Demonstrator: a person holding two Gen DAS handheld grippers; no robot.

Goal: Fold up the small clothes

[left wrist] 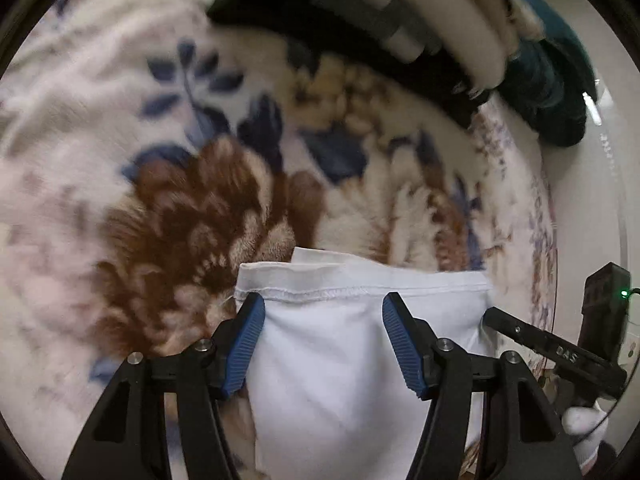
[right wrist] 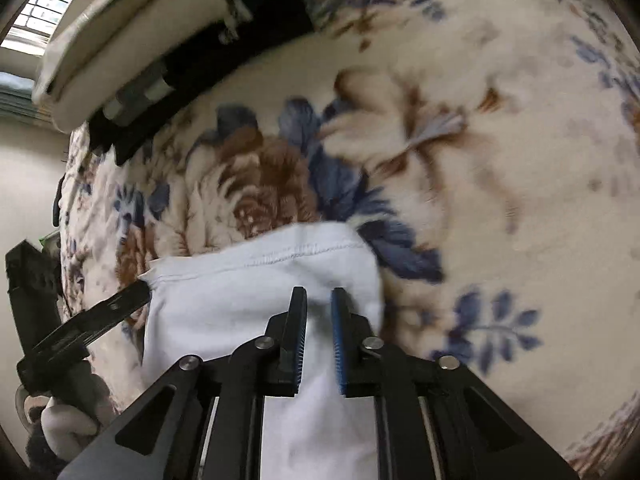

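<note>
Two grippers are working over one white garment (left wrist: 340, 344), and I am reading each wrist view from the near edge outward.

Left wrist view: the left gripper (left wrist: 323, 306) is showing its jaws spread wide, blue pads (left wrist: 245, 344) facing inward. The white garment is lying between and beneath them, running from 6 o'clock up toward centre, with its stitched hem crossing just beyond the fingertips. I am seeing no cloth pinched between these pads. At 4 o'clock the right gripper (left wrist: 490, 314) is reaching in, its black tip touching the garment's right edge; a white-gloved hand (left wrist: 584, 424) is gripping that tool.

Right wrist view: the right gripper (right wrist: 319, 294) is showing its jaws drawn narrow, a slim gap remaining between the pads. The garment (right wrist: 248, 304) is lying under and between them; whether cloth is actually clamped, I cannot tell. At 9 o'clock the left gripper (right wrist: 140, 292) is touching the garment's left edge.

Beyond the hem, the floral blanket (left wrist: 200, 200) is carrying the garment, with brown and blue flower print spreading toward 12 o'clock. Farthest out, at 12 to 2 o'clock in the left view, a stack of folded clothes (left wrist: 400, 20) in black, cream and teal is resting on the blanket's far edge. Both views are showing motion blur.
</note>
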